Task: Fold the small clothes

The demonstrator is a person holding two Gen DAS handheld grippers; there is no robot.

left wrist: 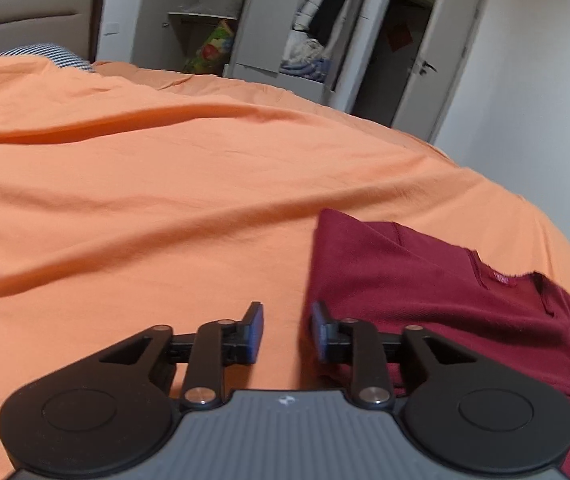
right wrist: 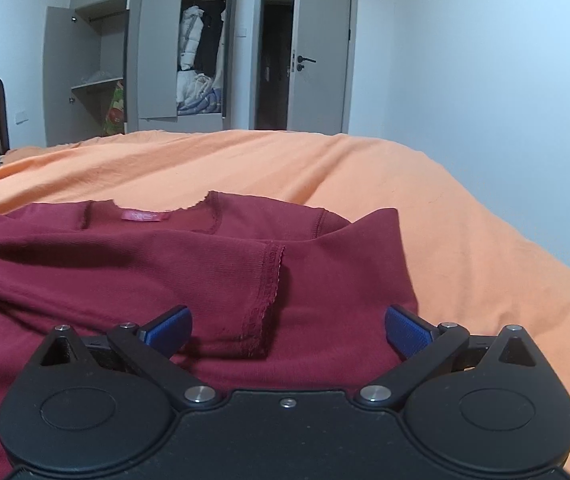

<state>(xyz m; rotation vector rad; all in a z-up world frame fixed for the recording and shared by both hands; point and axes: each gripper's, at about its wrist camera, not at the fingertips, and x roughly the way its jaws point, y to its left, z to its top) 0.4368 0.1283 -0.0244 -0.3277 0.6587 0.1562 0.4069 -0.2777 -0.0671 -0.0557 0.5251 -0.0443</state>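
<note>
A: Start at the left gripper (left wrist: 287, 330): what do its blue pads (left wrist: 255, 330) do?

B: They stand a small way apart with nothing between them, only the orange bedsheet (left wrist: 165, 184) showing in the gap. The right-hand pad sits at the left edge of the dark red top (left wrist: 425, 288), though whether it touches the cloth I cannot tell.

A: And the right gripper (right wrist: 288, 330)?

B: Spread wide, jaws far apart, holding nothing. It hangs over the dark red top (right wrist: 165, 272), and a sleeve cuff (right wrist: 265, 300) with a lacy edge lies between the two pads.

A: How does the garment lie?

B: Flat on the bed, one sleeve folded across the chest. In the right wrist view the neckline with its pink label (right wrist: 145, 215) points away towards the far end of the bed. In the left wrist view the top fills the lower right, with a folded corner sticking up.

A: Further out?

B: A checked pillow (left wrist: 51, 54) by the headboard (left wrist: 33, 16), a grey wardrobe (right wrist: 157, 56) with doors open and clothes inside, and an open room door (right wrist: 321, 56)
</note>
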